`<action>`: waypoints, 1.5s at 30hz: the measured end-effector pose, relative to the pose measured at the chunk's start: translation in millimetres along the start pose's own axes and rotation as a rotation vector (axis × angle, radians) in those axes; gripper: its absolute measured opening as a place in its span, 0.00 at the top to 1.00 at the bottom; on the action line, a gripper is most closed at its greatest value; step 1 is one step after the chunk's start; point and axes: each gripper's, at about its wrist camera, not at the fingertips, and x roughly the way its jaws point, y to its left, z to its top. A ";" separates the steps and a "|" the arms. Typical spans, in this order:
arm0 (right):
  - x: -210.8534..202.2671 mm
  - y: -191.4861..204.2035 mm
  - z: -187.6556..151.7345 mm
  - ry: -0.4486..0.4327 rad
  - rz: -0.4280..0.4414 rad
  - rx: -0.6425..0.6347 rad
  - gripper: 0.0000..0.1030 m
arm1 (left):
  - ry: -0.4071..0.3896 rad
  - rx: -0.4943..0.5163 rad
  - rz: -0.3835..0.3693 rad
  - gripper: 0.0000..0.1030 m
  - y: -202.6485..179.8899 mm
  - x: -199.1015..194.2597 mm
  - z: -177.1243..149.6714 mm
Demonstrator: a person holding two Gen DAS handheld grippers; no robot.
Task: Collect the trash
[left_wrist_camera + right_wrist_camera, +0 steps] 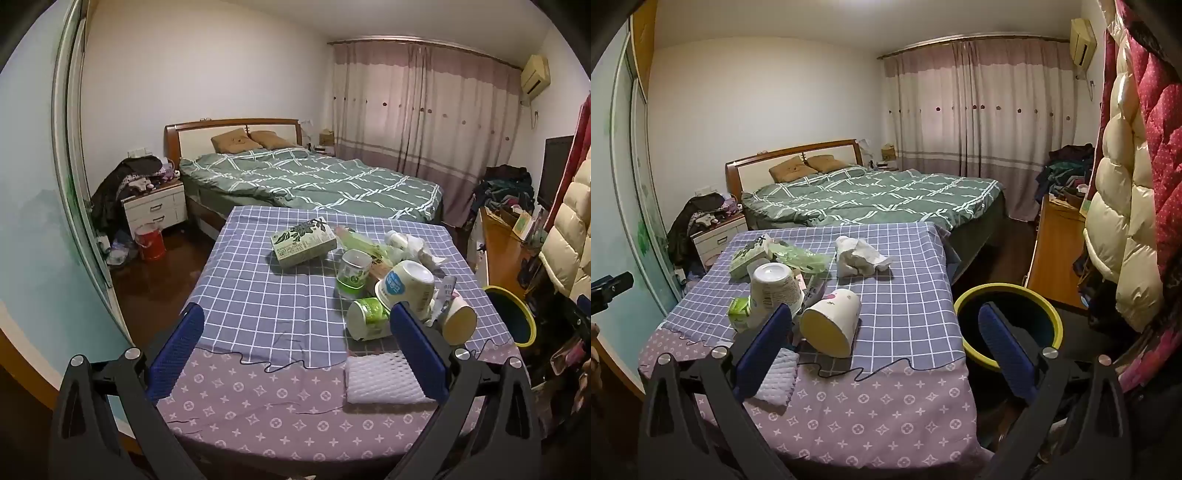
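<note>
Both claws were held wide open and empty, the left gripper [295, 332] and the right gripper [886, 332], above the near edge of the checked blue cloth-covered table [258, 295]. The heap of paper cups and wrappers [399, 280] was found just ahead of the left claw's right finger. The round yellow-rimmed dark bin [1008, 325] was seen between the right claw's fingers, below them, beside the table.

Green-quilted bed [306, 181], curtains [424, 110], white nightstand [155, 208].

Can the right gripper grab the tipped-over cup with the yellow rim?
Probably yes. The right gripper is open and empty, and the tipped-over cup lies just ahead beside its left finger, with nothing covering it on the table.
</note>
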 end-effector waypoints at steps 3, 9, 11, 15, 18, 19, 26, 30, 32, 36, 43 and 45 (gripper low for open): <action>1.5 0.3 1.2 0.003 0.004 -0.003 0.06 | -0.011 0.024 0.005 0.04 -0.4 -0.3 -1.5; 6.0 -2.6 -5.1 0.011 0.001 0.012 0.06 | 0.011 0.040 0.002 0.04 -5.8 -1.3 1.7; 6.8 -3.0 -6.4 0.012 0.005 0.016 0.06 | 0.011 0.049 0.003 0.04 -12.2 -3.2 0.6; 7.7 -2.8 -9.3 0.012 0.008 0.019 0.06 | 0.021 0.050 -0.001 0.04 -12.8 -1.2 0.5; 8.2 -3.2 -3.8 0.017 0.012 0.018 0.06 | 0.023 0.050 -0.002 0.04 -13.0 -2.7 1.1; 8.4 -3.5 -3.9 0.018 0.014 0.018 0.06 | 0.025 0.050 -0.001 0.04 -13.7 0.9 0.7; 8.6 -3.1 -4.4 0.018 0.014 0.018 0.06 | 0.028 0.043 -0.003 0.04 -12.4 1.9 -0.8; 9.2 -0.3 -3.6 0.020 0.011 0.014 0.06 | 0.030 0.041 -0.003 0.04 -11.4 2.0 -0.8; 9.9 -0.2 -4.2 0.022 0.010 0.015 0.06 | 0.034 0.040 -0.005 0.04 -10.6 2.9 -1.3; 10.6 -0.3 -5.4 0.027 0.014 0.018 0.06 | 0.038 0.041 -0.005 0.04 -10.1 3.9 -1.5; 15.2 -1.4 -5.1 0.033 0.011 0.023 0.06 | 0.043 0.043 -0.005 0.04 -10.7 5.6 -1.7; 15.3 -1.7 -5.5 0.034 0.012 0.024 0.06 | 0.046 0.044 -0.006 0.04 -11.1 7.1 -1.4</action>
